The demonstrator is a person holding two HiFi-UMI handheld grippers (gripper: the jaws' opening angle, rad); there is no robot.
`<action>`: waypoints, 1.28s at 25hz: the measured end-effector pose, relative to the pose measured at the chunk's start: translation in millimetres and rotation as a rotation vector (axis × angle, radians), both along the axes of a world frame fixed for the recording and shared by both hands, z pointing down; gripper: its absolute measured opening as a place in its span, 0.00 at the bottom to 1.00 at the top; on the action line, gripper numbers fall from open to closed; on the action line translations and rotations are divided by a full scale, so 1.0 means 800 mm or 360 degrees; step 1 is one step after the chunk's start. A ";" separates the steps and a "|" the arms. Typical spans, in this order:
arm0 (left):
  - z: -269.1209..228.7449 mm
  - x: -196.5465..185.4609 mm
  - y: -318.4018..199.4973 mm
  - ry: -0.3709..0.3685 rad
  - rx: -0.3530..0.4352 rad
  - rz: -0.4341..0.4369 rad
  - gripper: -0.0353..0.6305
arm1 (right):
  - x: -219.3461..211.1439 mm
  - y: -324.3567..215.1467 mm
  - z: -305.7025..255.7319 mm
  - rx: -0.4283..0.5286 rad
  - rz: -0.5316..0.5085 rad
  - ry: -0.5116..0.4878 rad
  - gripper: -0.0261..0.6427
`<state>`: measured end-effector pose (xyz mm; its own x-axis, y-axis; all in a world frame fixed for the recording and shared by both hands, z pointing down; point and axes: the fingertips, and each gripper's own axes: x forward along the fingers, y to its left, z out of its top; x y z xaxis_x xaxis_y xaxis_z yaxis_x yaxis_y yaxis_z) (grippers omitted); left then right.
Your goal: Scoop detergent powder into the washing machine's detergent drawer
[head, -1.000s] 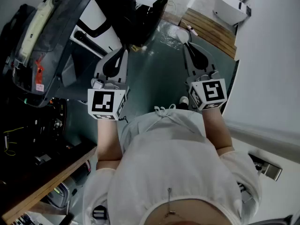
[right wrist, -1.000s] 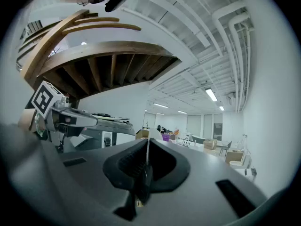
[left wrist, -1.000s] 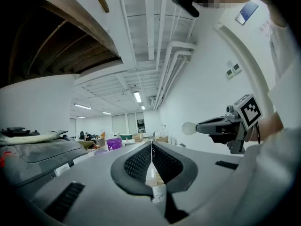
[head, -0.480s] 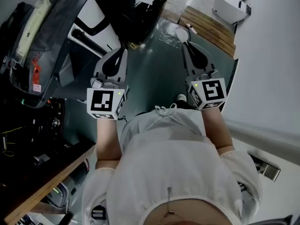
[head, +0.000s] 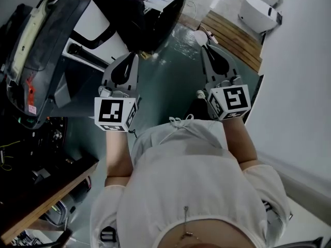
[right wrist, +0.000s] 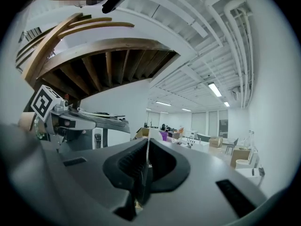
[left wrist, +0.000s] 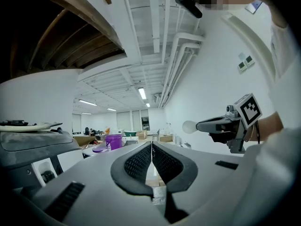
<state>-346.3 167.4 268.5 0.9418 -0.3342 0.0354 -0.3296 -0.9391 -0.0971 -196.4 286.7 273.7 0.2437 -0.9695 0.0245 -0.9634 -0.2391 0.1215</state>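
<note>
I hold both grippers out over the dark green floor in the head view. My left gripper (head: 135,56) is shut with nothing between its jaws; its closed tips (left wrist: 151,144) point toward the room. My right gripper (head: 205,48) is shut on the thin handle of a white scoop (head: 200,36), whose round bowl (left wrist: 189,126) sticks out past the tips. The handle shows edge-on between the right jaws (right wrist: 147,140). A white washing machine (head: 95,22) with dark parts stands ahead on the left. Its detergent drawer cannot be made out. A purple cup (left wrist: 113,141) stands on a surface beyond.
A wooden pallet (head: 232,32) and a white appliance (head: 258,9) lie ahead on the right. A white wall (head: 300,87) runs along the right. A wooden-edged bench (head: 46,200) with dark clutter sits at lower left. A large black tilted cover (head: 36,50) is at far left.
The head view has shifted slightly, so the machine and floor sit a little differently. Both grippers hold about the same pose and stay shut.
</note>
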 end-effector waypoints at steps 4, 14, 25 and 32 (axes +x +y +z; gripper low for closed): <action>0.002 0.071 -0.011 -0.0012 -0.0047 -0.0113 0.09 | 0.090 -0.028 0.008 -0.0051 -0.0066 -0.0029 0.06; -0.010 0.255 -0.035 0.0037 -0.0067 -0.0440 0.09 | 0.288 -0.090 0.000 -0.0104 -0.0386 -0.0040 0.06; 0.008 0.343 -0.092 -0.0053 -0.0092 -0.0641 0.09 | 0.374 -0.190 0.003 -0.0110 -0.0653 -0.0051 0.06; 0.013 0.378 -0.196 -0.0048 -0.0077 -0.0683 0.09 | 0.397 -0.307 0.011 -0.0147 -0.0746 -0.0047 0.06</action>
